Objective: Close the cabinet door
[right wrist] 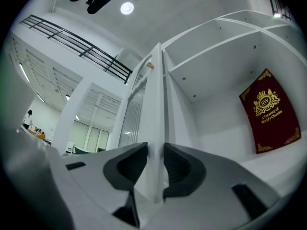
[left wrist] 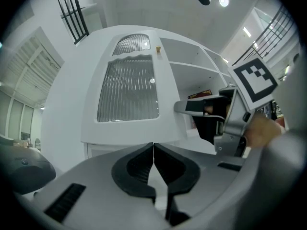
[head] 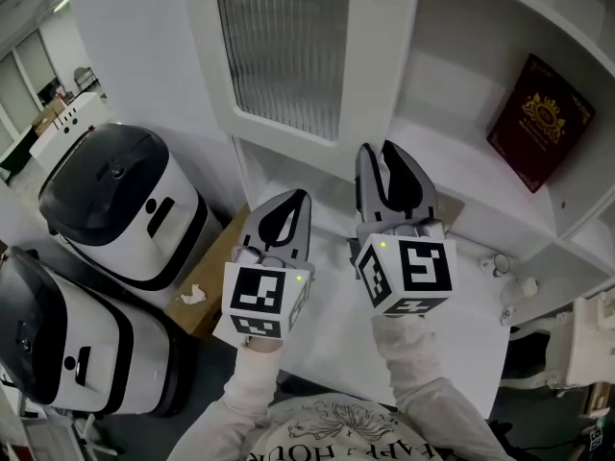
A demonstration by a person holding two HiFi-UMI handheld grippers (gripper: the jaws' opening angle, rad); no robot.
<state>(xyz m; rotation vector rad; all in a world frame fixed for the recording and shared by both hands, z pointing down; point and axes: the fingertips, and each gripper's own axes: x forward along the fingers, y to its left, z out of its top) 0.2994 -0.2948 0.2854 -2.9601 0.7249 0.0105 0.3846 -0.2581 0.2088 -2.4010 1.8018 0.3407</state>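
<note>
We hold the right claw (right wrist: 155, 148) slightly open astride the cabinet door (right wrist: 154, 95) edge, with the left claw (left wrist: 153, 146) shut and empty.

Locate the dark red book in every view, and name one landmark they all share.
Head view: the dark red book stands in the open shelf, upper right.
Left gripper view: a small red sliver right of centre, inside the shelf.
Right gripper view: large, at the right, against the shelf's back wall.
Shared landmark: the ribbed-glass cabinet door, left of the book everywhere.
</note>
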